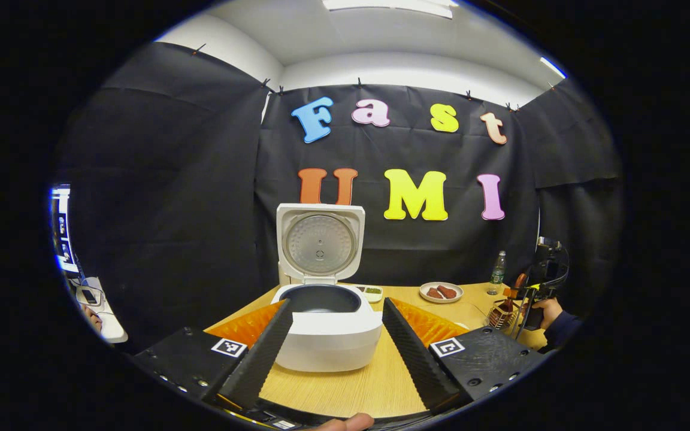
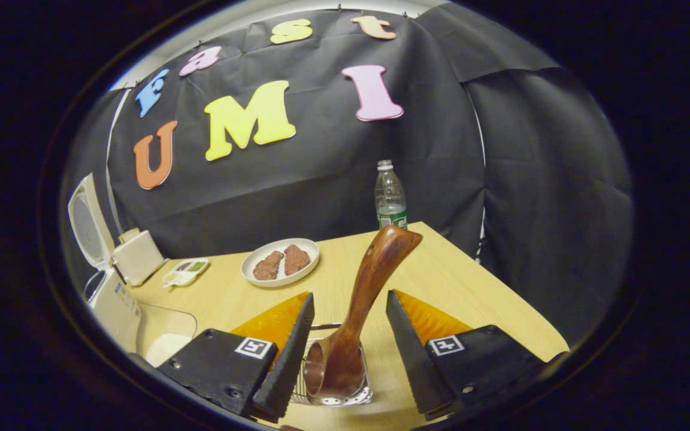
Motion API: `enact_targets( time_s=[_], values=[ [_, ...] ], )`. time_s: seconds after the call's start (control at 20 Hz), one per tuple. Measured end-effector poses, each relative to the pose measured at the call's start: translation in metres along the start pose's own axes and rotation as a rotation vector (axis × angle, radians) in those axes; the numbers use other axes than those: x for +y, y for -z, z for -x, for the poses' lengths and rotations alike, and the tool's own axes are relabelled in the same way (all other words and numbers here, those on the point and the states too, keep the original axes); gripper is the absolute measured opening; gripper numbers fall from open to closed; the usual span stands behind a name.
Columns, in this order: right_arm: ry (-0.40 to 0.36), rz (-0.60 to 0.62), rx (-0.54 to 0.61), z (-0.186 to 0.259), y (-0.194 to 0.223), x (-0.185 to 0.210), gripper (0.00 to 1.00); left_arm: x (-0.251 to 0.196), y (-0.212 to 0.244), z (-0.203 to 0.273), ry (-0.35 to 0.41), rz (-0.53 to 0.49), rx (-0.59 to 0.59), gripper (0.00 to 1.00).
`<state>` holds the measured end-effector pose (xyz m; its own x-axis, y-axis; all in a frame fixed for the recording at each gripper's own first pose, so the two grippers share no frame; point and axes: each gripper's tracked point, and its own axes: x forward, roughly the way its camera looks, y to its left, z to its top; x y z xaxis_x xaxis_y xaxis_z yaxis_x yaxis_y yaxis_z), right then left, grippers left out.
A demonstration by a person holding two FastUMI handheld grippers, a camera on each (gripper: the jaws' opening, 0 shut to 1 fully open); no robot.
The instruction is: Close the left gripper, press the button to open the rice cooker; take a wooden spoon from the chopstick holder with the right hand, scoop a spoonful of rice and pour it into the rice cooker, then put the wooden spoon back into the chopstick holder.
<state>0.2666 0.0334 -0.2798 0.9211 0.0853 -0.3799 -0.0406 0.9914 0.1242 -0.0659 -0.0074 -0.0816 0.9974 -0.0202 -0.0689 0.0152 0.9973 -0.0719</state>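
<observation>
The white rice cooker (image 1: pixel 328 338) stands open in front of me, its lid (image 1: pixel 320 244) upright and the dark inner pot bare. My left gripper (image 1: pixel 336 302) is open, one finger on each side of the cooker, touching nothing. In the right gripper view the wooden spoon (image 2: pixel 375 281) stands bowl-down in the wire chopstick holder (image 2: pixel 354 396), handle leaning up and to the right. My right gripper (image 2: pixel 350 296) is open around the handle, with a gap on both sides. A clear container of white rice (image 2: pixel 166 338) sits beside the cooker (image 2: pixel 111 293).
A plate with two brown pieces (image 2: pixel 280 262), a small dish (image 2: pixel 184 270) and a plastic bottle (image 2: pixel 390 197) stand toward the table's back. In the left gripper view, the other gripper and the hand holding it (image 1: pixel 541 293) are at the far right by the holder (image 1: pixel 501 314).
</observation>
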Motion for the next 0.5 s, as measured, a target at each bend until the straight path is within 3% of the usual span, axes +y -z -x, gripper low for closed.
enact_targets(
  time_s=[0.05,0.1,0.15,0.2,0.25,0.35,0.5],
  values=[
    [0.006,-0.021,0.005,0.003,-0.001,-0.002,0.69,0.001,0.000,0.003,0.005,0.001,0.002,0.95],
    [-0.001,-0.042,0.023,0.000,-0.001,-0.002,0.69,0.001,-0.001,0.005,0.008,-0.002,-0.002,0.96],
    [-0.004,-0.066,0.050,-0.008,0.003,-0.004,0.48,0.000,-0.002,0.007,0.015,-0.008,-0.006,0.96],
    [-0.009,-0.102,0.064,-0.008,0.006,-0.007,0.41,-0.001,-0.003,0.009,0.022,-0.012,-0.014,0.96],
    [-0.026,-0.144,0.071,-0.004,0.003,-0.005,0.26,-0.003,-0.005,0.011,0.030,-0.017,-0.020,0.96],
    [-0.045,-0.175,0.067,0.006,0.000,0.001,0.18,-0.004,-0.006,0.014,0.036,-0.028,-0.029,0.96],
    [-0.051,-0.151,0.016,0.028,-0.020,0.005,0.16,-0.003,-0.004,0.016,0.040,-0.028,-0.032,0.96]
  ],
)
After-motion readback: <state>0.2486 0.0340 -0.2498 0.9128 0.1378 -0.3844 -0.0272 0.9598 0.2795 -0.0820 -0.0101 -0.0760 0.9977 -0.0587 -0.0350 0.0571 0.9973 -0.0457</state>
